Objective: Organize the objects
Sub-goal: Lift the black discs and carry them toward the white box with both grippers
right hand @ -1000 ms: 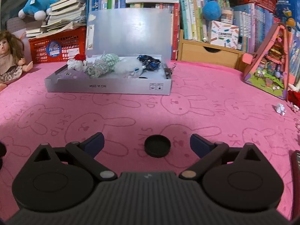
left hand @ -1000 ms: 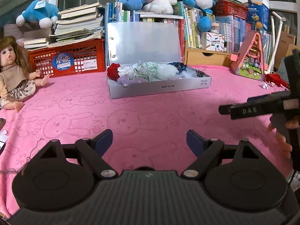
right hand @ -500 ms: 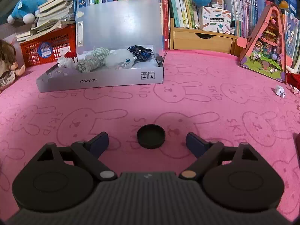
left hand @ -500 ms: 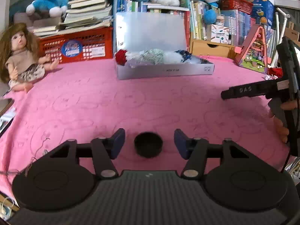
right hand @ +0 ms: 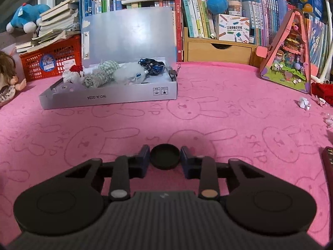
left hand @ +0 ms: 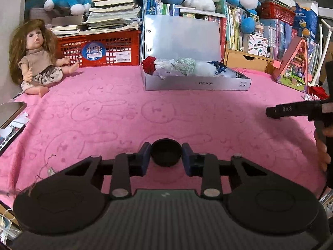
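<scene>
Gripping done: L claw (left hand: 165, 156) and R claw (right hand: 165, 160) just closed, each clamped on a black cap (left hand: 165, 152); transfer to box (right hand: 108, 99) at 11 o'clock pending.

I'm over a pink rabbit-print blanket (right hand: 208, 108); a black round cap (right hand: 165, 159) sits on it between my fingers. On it too: grey open box (right hand: 108, 98) at 11 o'clock, triangular toy house (right hand: 289, 62) at 2, doll (left hand: 35, 62) at 10.

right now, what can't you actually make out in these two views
Left wrist view: undersides of the soft items in the grey box, hidden by its front wall.
Right wrist view: dark flat object, cut off by the right edge, unidentifiable.
Right wrist view: doll, cut off by the left edge.
Right wrist view: book spines, titles too small.
</scene>
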